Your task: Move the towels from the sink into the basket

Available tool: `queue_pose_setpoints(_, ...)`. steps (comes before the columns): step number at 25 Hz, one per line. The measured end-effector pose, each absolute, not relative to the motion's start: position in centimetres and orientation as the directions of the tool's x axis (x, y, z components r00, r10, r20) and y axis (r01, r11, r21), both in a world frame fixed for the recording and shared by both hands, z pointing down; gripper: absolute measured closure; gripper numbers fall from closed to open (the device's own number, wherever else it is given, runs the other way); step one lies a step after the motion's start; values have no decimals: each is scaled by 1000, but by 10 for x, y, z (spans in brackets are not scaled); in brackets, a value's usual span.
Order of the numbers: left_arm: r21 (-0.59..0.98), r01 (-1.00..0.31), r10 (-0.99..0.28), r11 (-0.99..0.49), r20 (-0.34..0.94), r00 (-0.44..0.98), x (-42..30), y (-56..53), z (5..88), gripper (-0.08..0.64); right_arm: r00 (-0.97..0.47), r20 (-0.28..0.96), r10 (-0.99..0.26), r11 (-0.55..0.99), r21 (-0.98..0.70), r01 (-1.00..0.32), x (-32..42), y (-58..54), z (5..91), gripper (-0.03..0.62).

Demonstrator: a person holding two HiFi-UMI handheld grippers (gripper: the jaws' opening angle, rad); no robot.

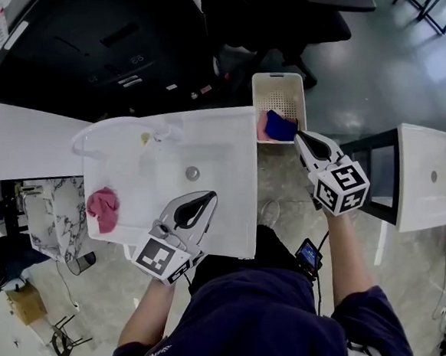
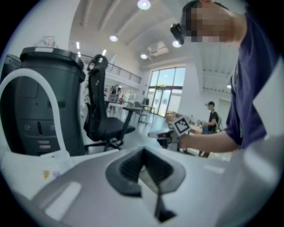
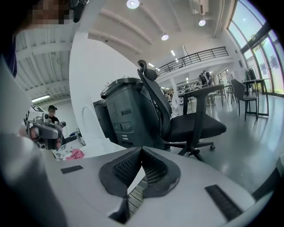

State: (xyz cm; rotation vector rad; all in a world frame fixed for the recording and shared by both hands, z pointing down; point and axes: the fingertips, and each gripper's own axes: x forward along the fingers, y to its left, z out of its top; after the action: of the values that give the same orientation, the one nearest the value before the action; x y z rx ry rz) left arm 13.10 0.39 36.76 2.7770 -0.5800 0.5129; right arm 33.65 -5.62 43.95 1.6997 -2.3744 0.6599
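My right gripper (image 1: pixel 298 134) is pressed together, empty, beside the blue cloth towel (image 1: pixel 279 126) in the white slotted plastic basket (image 1: pixel 277 82). My left gripper (image 1: pixel 211 196) is also closed and empty over the white sink (image 1: pixel 234 140). The crumpled pink towel (image 1: pixel 104 207) lies inside the sink.

A large open-plan lab or office hall is shown. A high white ceiling with round recessed lights (image 3: pixel 133 3) is seen, along with a railed mezzanine (image 3: pixel 195 56), tall glazed windows (image 2: pixel 165 91) and a glossy grey floor (image 3: pixel 253 133). Black swivel office chairs (image 3: pixel 195 124) are placed about. A white sink (image 1: pixel 220 211) and a second sink (image 1: pixel 421 197) are set out on the open floor. A person (image 2: pixel 214 119) is seen standing by a cluttered workbench further back.
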Motion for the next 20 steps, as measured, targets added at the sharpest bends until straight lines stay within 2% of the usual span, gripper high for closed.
queue_pose_setpoints(6,181,-410,-334,-894,341,879,85,15,359,557,-335,353,-874,262,-238,-935,286,-35,413,583)
queue_pose_setpoints(20,181,-406,-358,-896,248,900,-65,41,339,557,-363,337,-869,327,-161,-931,107,7,369,584)
